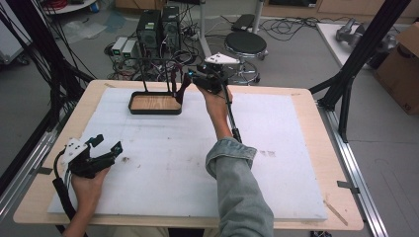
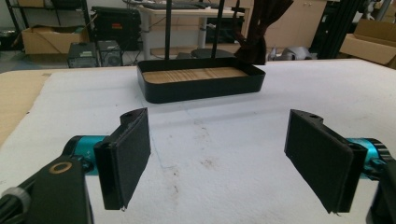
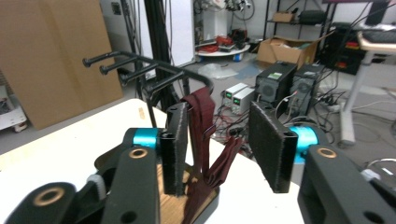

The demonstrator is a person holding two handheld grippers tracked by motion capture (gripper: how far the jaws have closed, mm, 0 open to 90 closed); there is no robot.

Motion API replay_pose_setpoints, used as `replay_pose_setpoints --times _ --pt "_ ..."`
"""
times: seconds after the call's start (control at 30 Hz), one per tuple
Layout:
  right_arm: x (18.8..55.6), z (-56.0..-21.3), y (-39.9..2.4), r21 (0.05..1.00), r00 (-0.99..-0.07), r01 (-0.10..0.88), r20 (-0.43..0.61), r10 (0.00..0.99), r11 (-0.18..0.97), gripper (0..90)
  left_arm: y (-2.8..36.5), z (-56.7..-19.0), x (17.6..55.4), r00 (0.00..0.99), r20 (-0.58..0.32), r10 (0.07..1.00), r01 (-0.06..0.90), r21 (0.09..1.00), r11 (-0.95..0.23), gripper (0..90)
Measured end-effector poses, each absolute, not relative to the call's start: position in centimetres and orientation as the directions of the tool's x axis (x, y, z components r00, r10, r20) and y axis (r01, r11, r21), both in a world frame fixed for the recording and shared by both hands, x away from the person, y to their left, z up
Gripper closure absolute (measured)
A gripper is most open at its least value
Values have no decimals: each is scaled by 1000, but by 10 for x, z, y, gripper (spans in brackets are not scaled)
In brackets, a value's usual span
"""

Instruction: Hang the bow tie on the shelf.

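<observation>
In the high view, a wooden surface (image 1: 306,106) carries a broad white foam sheet (image 1: 173,163) across most of the frame. At the upper middle of that sheet stands a black tray with a wooden floor (image 1: 154,102), and thin black uprights rise from it to a rack of horizontal pegs (image 3: 140,70), seen at the upper left of the right gripper view.

The right gripper (image 1: 190,81) is held out at the upper centre of the high view, just beside the tray's right end, on a forearm in a rolled denim sleeve (image 1: 237,173). In the right gripper view its jaws stand apart at a middling width, and a dark red strip of cloth (image 3: 203,135) hangs between them from the rack's curved end, lying against the left pad and clear of the right one; its lower end drops toward the tray, where its folds bunch. The jaws are not closed on it.

The left gripper (image 1: 108,148) sits at the lower left of the high view, held low over the foam sheet, well apart from the tray. In the left gripper view its jaws are spread wide with nothing between them, and the tray and the hanging cloth lie ahead, at the upper centre of the frame.

Beyond the surface, a round black stool (image 1: 245,43), computer towers (image 1: 158,24) and tangled cables lie on the floor.
</observation>
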State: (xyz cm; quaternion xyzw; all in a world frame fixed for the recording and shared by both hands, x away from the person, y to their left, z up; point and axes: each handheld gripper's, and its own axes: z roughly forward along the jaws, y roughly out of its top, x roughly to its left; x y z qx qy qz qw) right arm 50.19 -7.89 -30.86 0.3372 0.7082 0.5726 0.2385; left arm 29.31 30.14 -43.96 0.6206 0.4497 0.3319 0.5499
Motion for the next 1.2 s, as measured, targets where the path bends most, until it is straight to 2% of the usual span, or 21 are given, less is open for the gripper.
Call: replay_pose_setpoints --times 0.37,0.7,0.87,0.93,1.13,1.2 --pt "484 -284 -115 983 -639 163 41 768 83 496 300 -440 295 375 -79 924 192 981 6 228" --pt "466 -269 -144 988 -611 144 40 791 61 307 299 -440 295 377 -73 923 198 980 -3 228" --pt "452 -268 -160 993 -594 113 34 804 42 241 299 -440 294 375 -74 924 198 980 -2 228" --pt "447 -267 -166 991 -585 130 49 810 34 193 299 -440 293 374 -72 925 197 980 -3 228" --pt "427 -265 -184 996 -563 87 31 826 22 161 300 -439 293 373 -70 925 197 980 -5 227" --pt "420 -264 -190 996 -553 82 21 833 29 120 299 -440 293 373 -69 925 199 980 -8 228"
